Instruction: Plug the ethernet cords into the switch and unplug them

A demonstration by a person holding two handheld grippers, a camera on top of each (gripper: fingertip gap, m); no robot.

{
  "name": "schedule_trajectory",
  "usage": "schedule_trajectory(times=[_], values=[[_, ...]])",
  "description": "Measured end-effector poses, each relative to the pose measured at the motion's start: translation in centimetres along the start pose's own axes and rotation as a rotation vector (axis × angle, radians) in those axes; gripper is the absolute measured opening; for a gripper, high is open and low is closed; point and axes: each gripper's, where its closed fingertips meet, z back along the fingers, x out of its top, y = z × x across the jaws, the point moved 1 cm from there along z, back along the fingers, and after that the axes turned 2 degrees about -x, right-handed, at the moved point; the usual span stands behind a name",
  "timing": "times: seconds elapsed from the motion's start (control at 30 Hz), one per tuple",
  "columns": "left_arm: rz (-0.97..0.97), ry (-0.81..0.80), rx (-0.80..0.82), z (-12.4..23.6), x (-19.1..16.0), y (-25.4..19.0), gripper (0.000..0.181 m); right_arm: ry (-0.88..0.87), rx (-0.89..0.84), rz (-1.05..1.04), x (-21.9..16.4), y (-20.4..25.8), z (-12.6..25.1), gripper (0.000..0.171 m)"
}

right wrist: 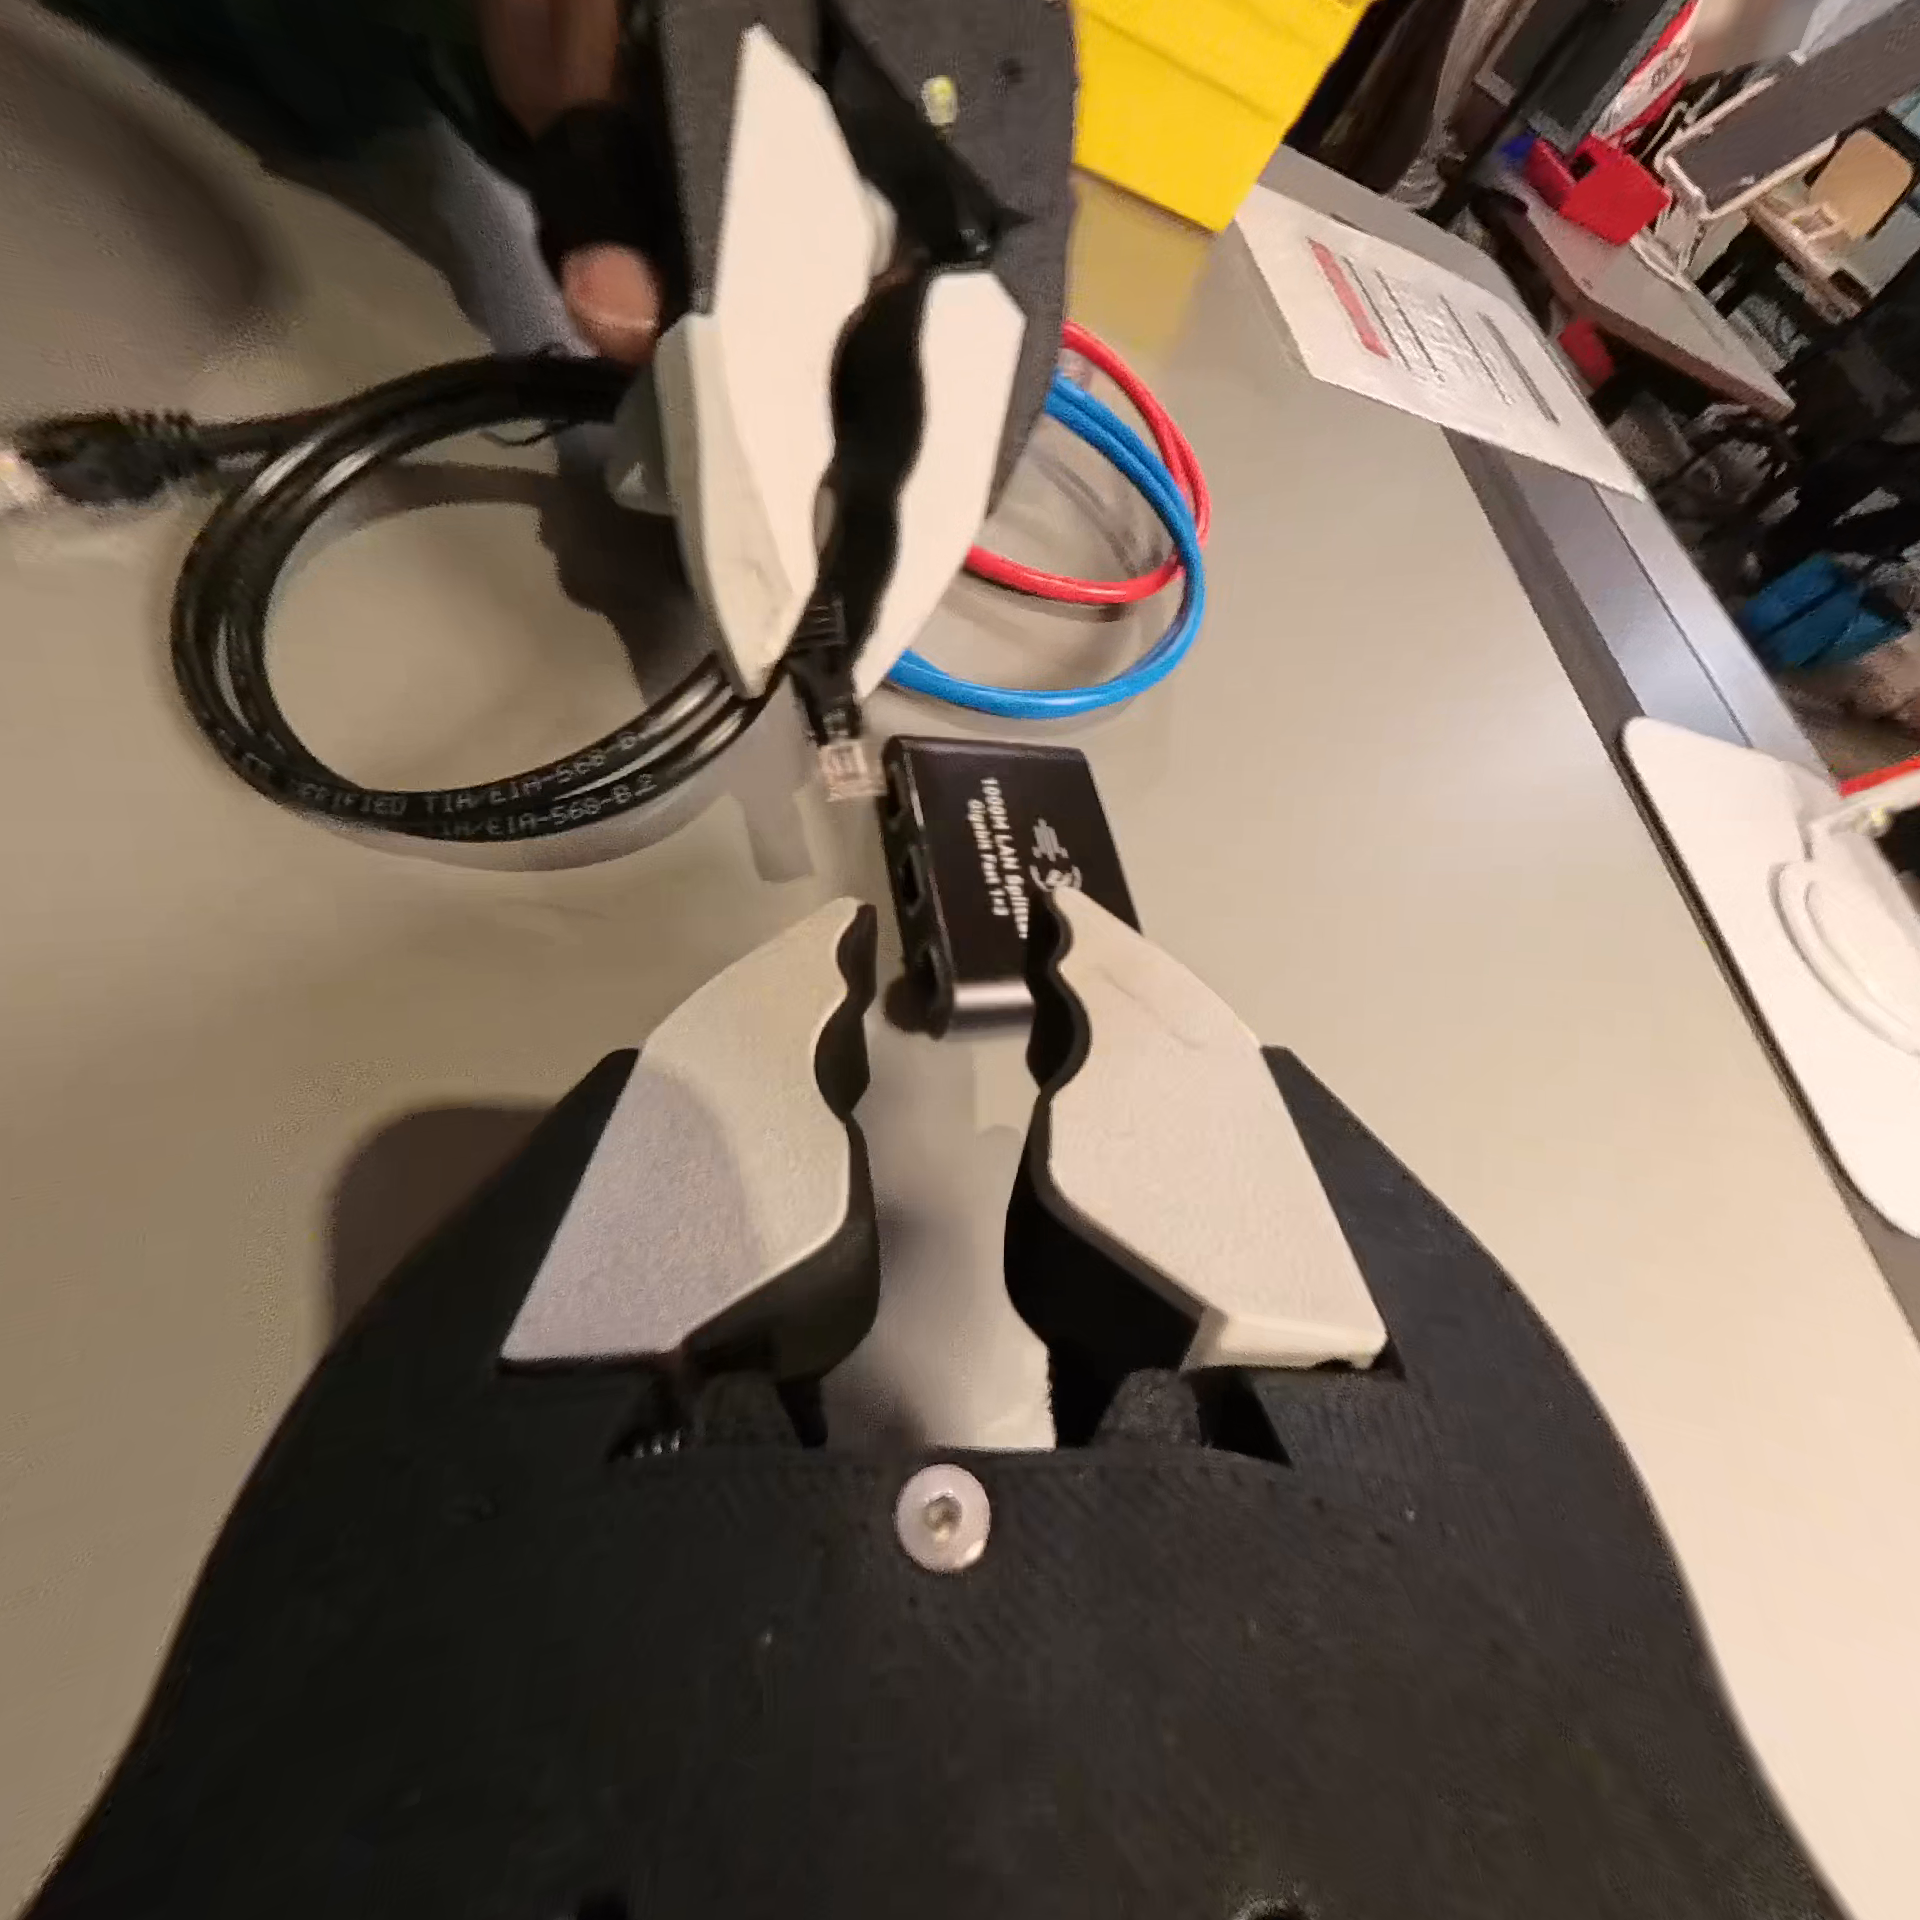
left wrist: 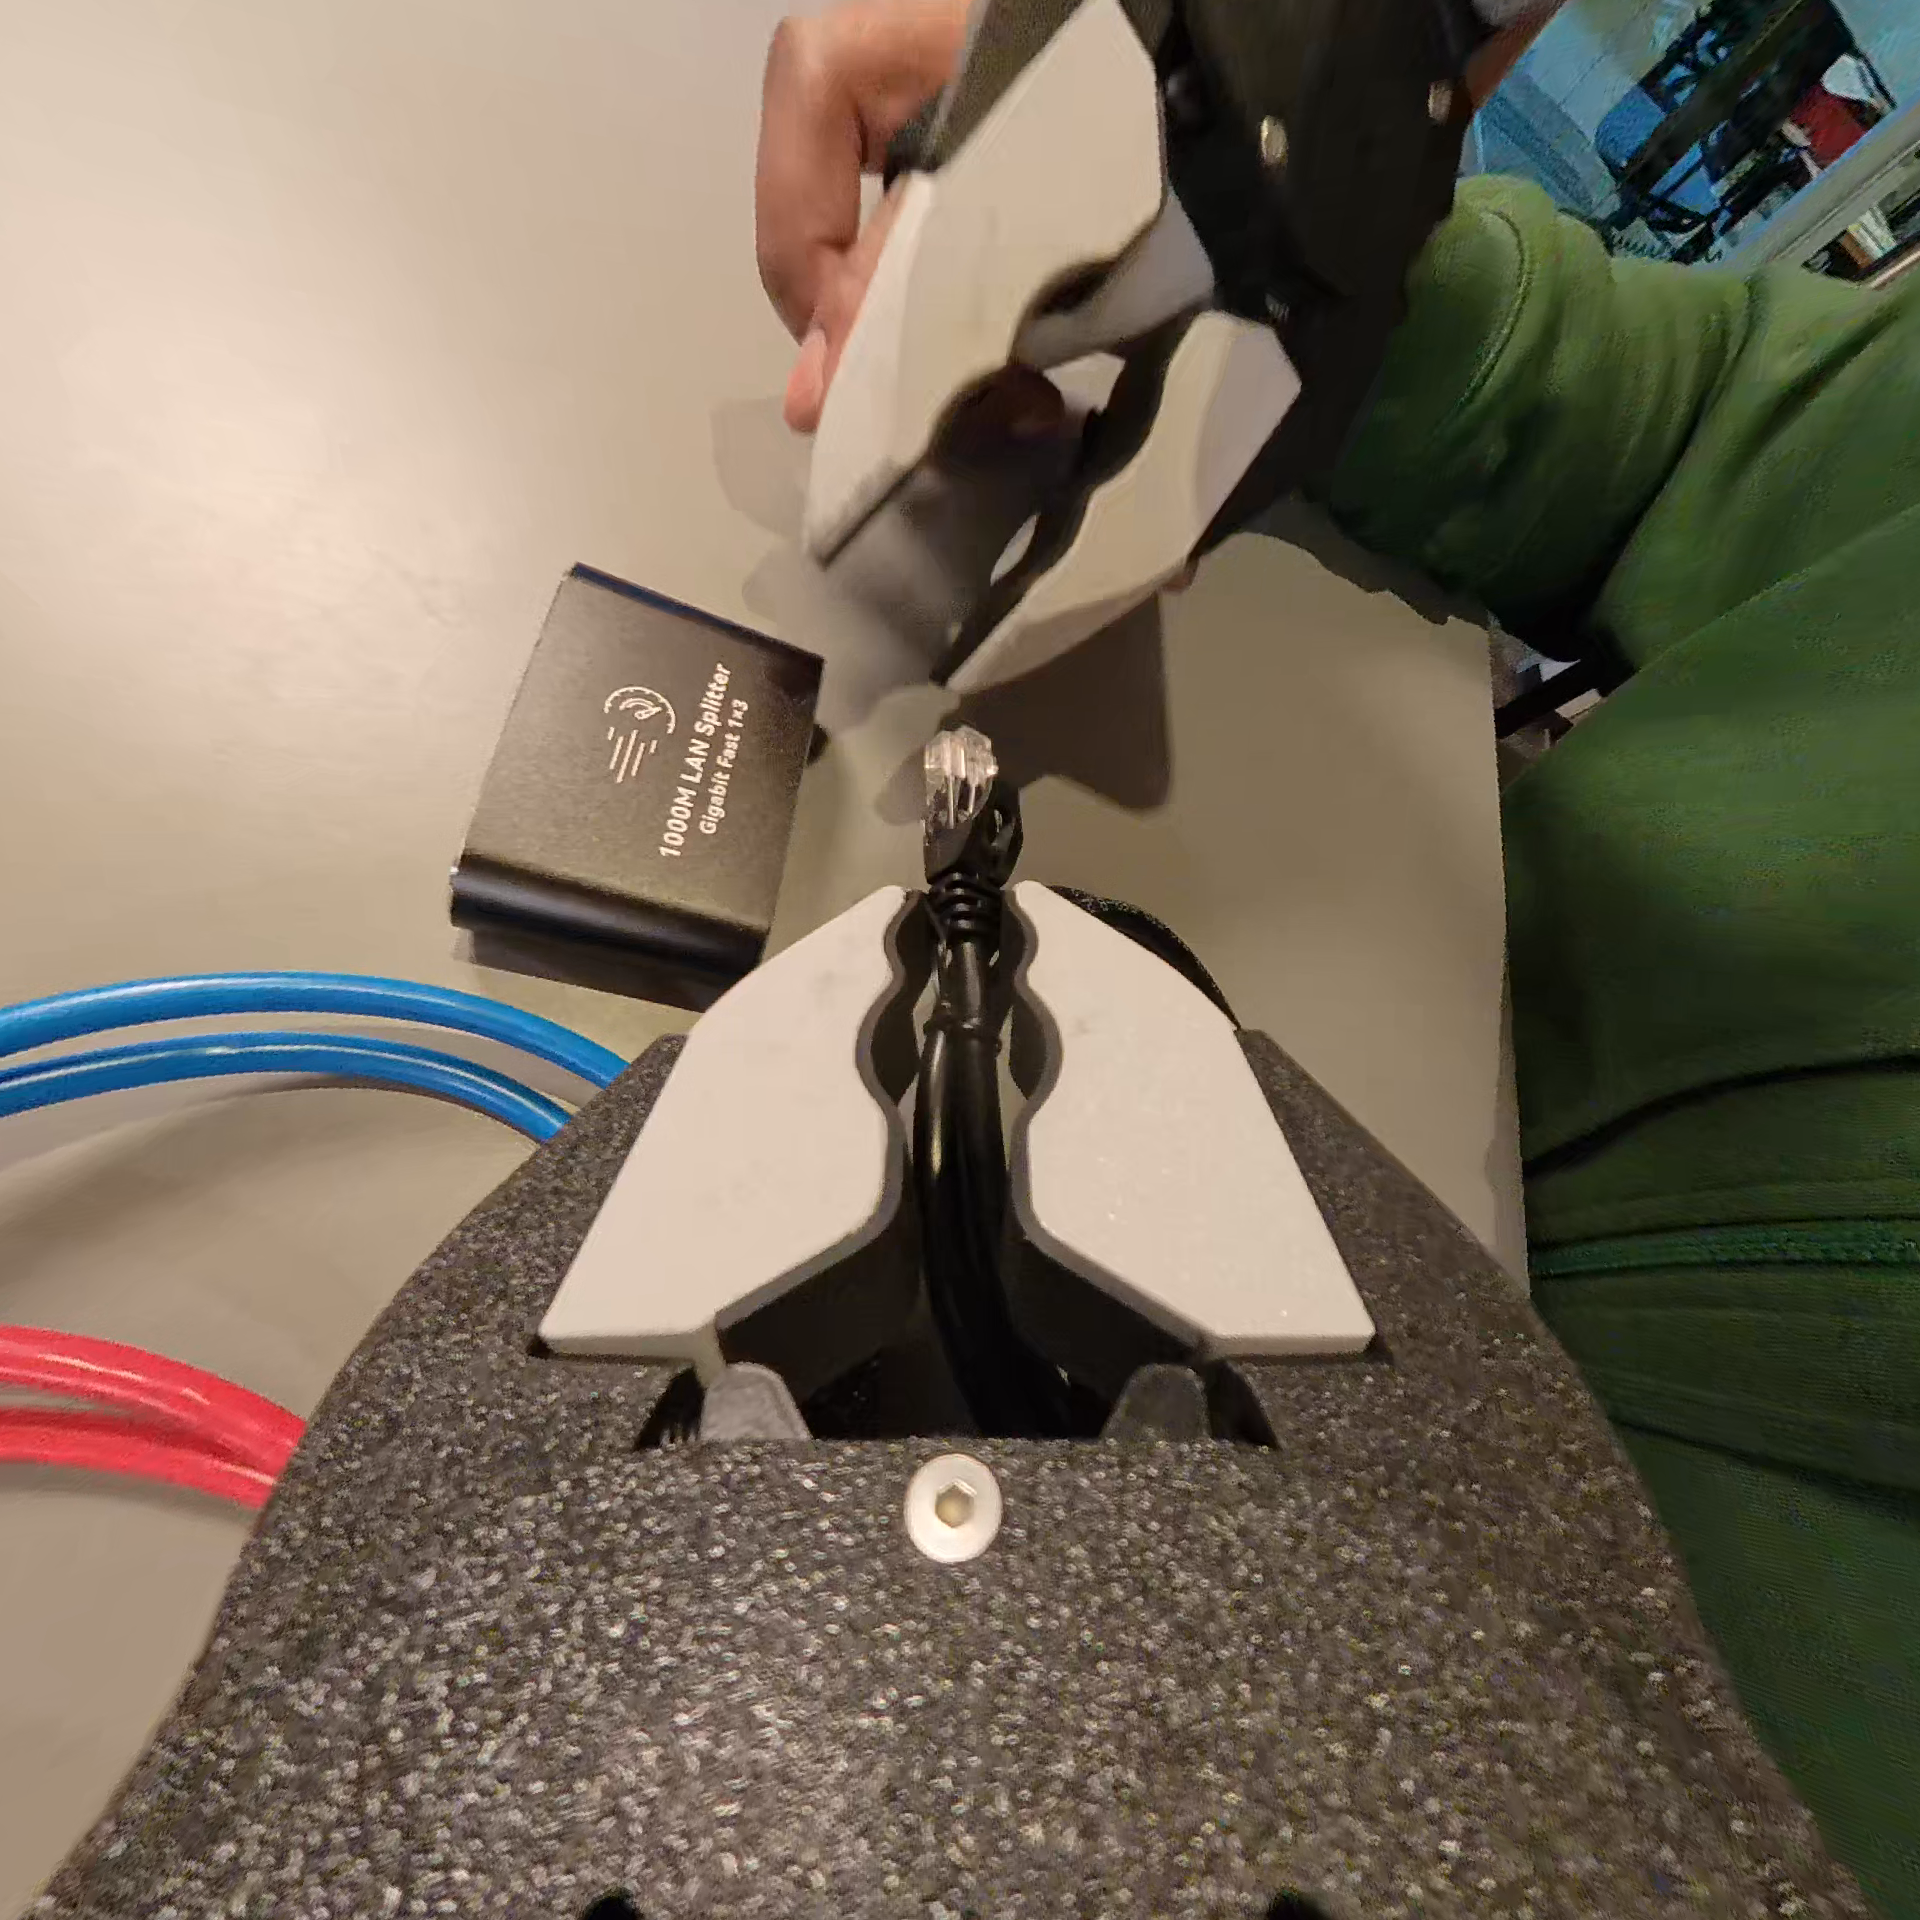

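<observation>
Now left gripper (left wrist: 961,904) pinching black cord (left wrist: 961,1091), plug (right wrist: 844,771) just beside switch (right wrist: 997,852), right gripper (right wrist: 956,925) fingers spread

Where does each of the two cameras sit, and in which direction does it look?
Left wrist view: sits on the left gripper, looking along its fingers, shut on the black cord; beyond lie the switch, the right gripper, a hand.
Right wrist view: sits on the open right gripper, facing the switch and the left gripper opposite.
Shared: switch, black cord, blue cord, red cord, table.
</observation>
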Motion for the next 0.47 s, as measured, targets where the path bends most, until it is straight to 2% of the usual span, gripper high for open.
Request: schedule_trajectory(times=[0.03,0.27,0.47], values=[[0.001,0.001,0.002,0.0,0.0,0.1,0.013,-0.003,0.006,-0.039,0.0,-0.6,0.2,0.030],[-0.012,0.039,0.008,-0.4,-0.6,0.0,0.013,0.122,0.129,-0.190,-1.7,-2.2,-1.5,0.072],[-0.027,0.067,0.019,-0.7,-1.0,0.0,0.013,0.264,0.236,-0.123,-0.7,-2.6,-3.3,0.079]])
